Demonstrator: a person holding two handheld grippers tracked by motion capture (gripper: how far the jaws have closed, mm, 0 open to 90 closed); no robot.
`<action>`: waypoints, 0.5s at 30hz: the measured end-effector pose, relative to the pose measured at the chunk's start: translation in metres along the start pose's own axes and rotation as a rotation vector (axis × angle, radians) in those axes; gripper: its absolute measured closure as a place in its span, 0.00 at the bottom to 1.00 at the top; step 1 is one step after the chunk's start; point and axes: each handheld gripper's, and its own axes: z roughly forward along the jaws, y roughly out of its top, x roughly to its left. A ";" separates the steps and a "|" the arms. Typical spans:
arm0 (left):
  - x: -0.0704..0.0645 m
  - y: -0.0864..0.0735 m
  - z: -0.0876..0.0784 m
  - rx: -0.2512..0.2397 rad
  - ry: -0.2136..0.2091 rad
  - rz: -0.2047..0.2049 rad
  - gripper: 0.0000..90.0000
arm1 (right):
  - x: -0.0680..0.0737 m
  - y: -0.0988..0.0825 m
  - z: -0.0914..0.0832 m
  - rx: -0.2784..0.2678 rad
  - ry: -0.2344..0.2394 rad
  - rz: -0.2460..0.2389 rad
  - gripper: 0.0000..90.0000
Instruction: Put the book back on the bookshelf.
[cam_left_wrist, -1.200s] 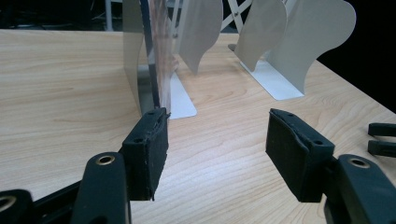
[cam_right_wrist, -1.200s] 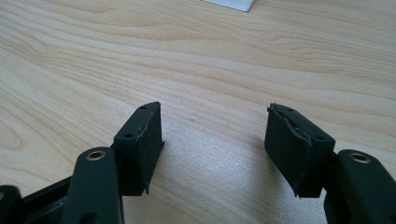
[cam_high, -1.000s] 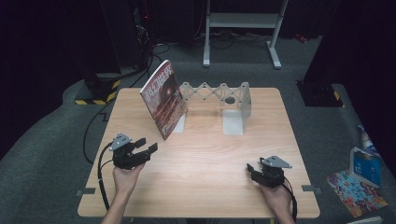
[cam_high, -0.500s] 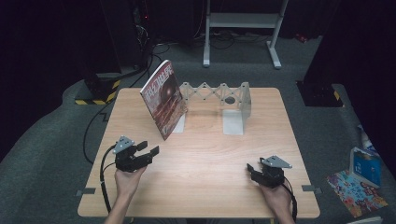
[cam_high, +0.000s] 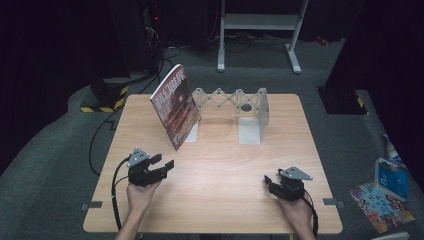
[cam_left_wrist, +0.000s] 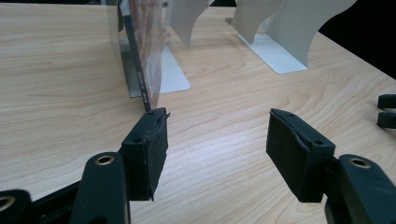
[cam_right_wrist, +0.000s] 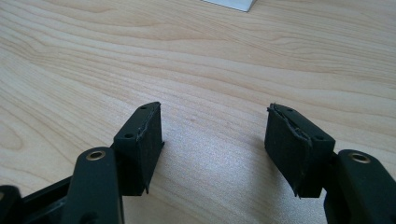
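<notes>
Leaning against the left plate of a pale grey metal accordion bookend rack (cam_high: 231, 102) is a thin red-brown glossy-covered magazine (cam_high: 175, 105), standing on its lower edge at the far-left part of the light wooden table (cam_high: 225, 170), tilting away from the rack. Sitting nearer to it is the left gripper (cam_high: 161, 163), jaws spread with nothing between them, and the magazine is lying ahead and slightly left of those jaws; in the left gripper view its dark spine edge (cam_left_wrist: 140, 70) is running upright just past the left pad. Long axis is going roughly vertical, cover facing the person's left. Resting well apart at the near-right is the right gripper (cam_high: 270, 184), jaws also spread and empty, pointing over bare wood. Likely the left is reaching for the spine. Surrounding the table are grey carpet, black-yellow hazard tape (cam_high: 102, 107) and a white metal frame (cam_high: 260, 22) in a dark room.
</notes>
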 end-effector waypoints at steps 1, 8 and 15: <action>-0.001 -0.001 0.002 0.004 -0.001 0.002 0.43 | 0.000 0.000 0.000 0.000 0.000 0.000 0.41; -0.006 -0.005 0.009 0.022 -0.007 0.014 0.43 | 0.000 0.000 0.000 0.000 0.000 0.000 0.41; -0.008 -0.011 0.011 0.045 -0.005 0.026 0.43 | 0.000 0.000 0.000 0.000 0.000 0.001 0.41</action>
